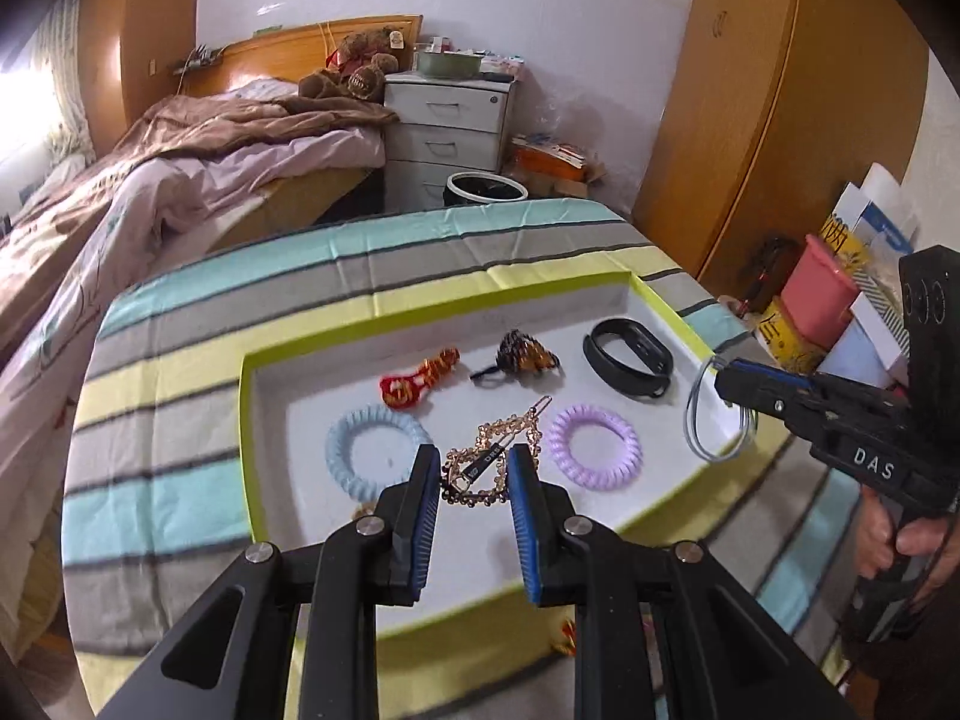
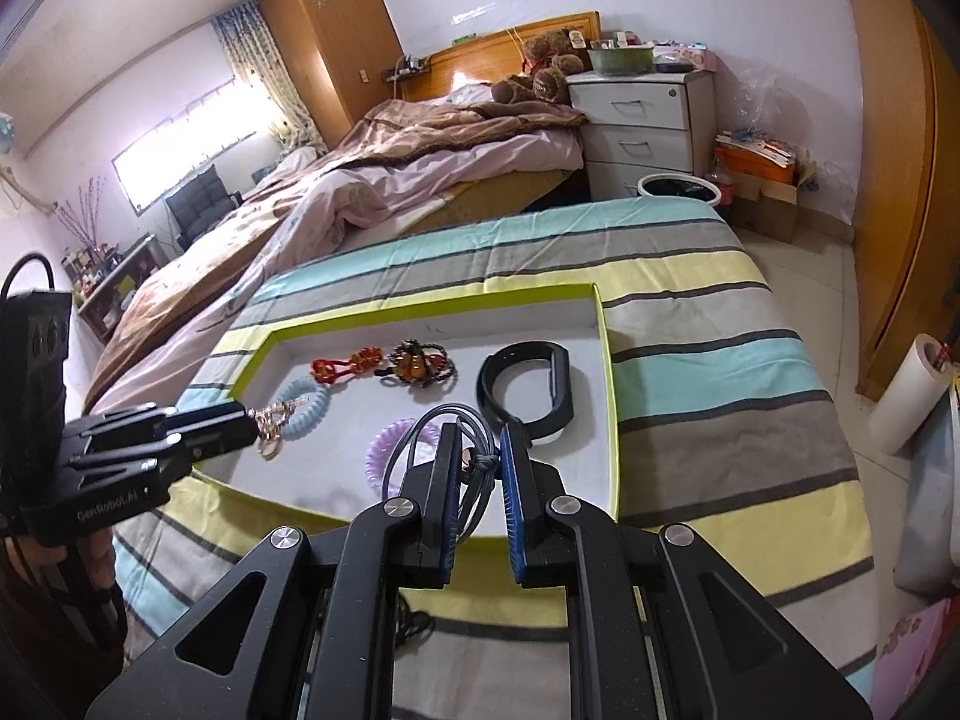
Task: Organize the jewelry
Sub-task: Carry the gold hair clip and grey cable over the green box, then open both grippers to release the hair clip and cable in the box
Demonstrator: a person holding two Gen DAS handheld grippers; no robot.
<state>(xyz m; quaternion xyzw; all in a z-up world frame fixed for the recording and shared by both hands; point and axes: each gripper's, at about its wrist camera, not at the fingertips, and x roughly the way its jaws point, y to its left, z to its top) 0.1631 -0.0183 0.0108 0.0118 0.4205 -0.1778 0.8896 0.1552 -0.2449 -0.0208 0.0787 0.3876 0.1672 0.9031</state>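
Observation:
A white tray with a lime-green rim (image 1: 249, 420) (image 2: 606, 360) lies on the striped table. In it lie a pale blue coil hair tie (image 1: 342, 450) (image 2: 312, 405), a purple coil hair tie (image 1: 594, 444) (image 2: 384, 444), a red-orange knotted ornament (image 1: 417, 381) (image 2: 345, 363), a brown beaded piece (image 1: 522, 354) (image 2: 417, 366) and a black wristband (image 1: 630, 357) (image 2: 528, 390). My left gripper (image 1: 471, 468) (image 2: 255, 417) is shut on a gold chain bracelet (image 1: 492, 462) (image 2: 273, 426) just above the tray. My right gripper (image 2: 477, 456) (image 1: 723, 375) is shut on a grey cord necklace (image 2: 432, 438) (image 1: 699, 420) over the tray's right edge.
The table wears a striped cloth (image 1: 360, 264) (image 2: 720, 312). A bed (image 1: 180, 156) stands behind on the left, white drawers (image 1: 447, 120) and a bin (image 1: 486, 186) behind. A wooden wardrobe (image 1: 780, 120) and a stack of boxes (image 1: 840, 312) are on the right.

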